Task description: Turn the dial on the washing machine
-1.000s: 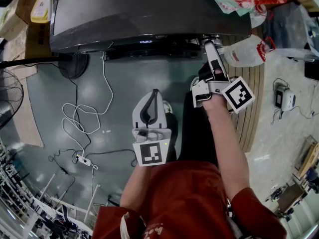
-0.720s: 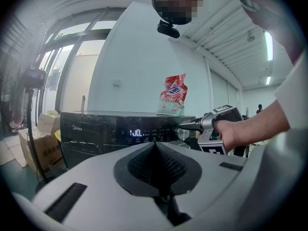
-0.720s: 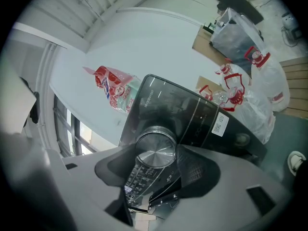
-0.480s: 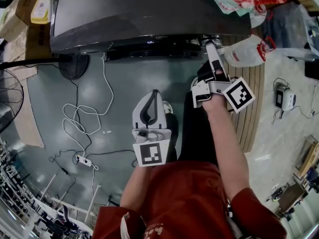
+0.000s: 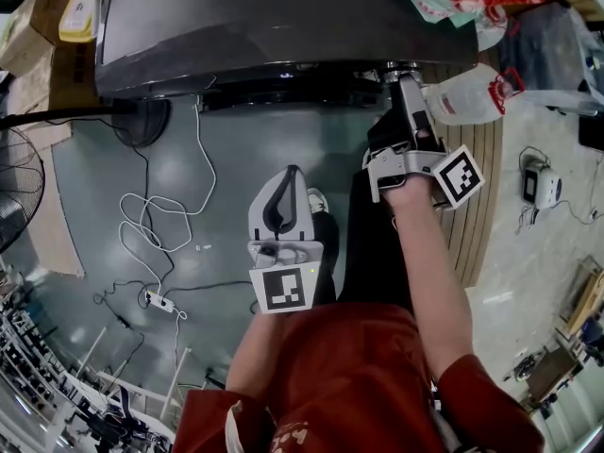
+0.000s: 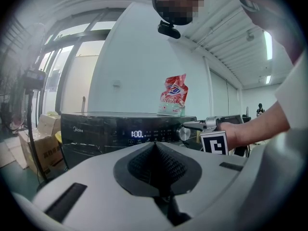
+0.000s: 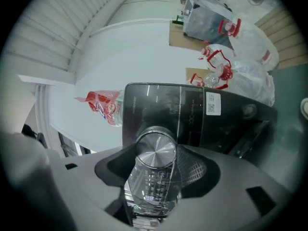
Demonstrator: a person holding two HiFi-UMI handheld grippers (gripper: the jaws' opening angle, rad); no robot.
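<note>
The right gripper [image 5: 406, 88] has its jaws set wide and clamped on the silver dial [image 7: 155, 150], which sits at the right end of the washing machine's [image 5: 283, 17] dark front control panel [image 6: 144, 129] (the gripper is rolled to one side, so the machine looks tipped over in its own view). The left gripper [image 5: 283, 182] hangs well back from the washing machine's front, jaws pressed together on nothing, pointing toward the panel's lit display [image 6: 136, 134]. A red pouch [image 6: 173, 96] stands on the washing machine's top, above the dial.
</note>
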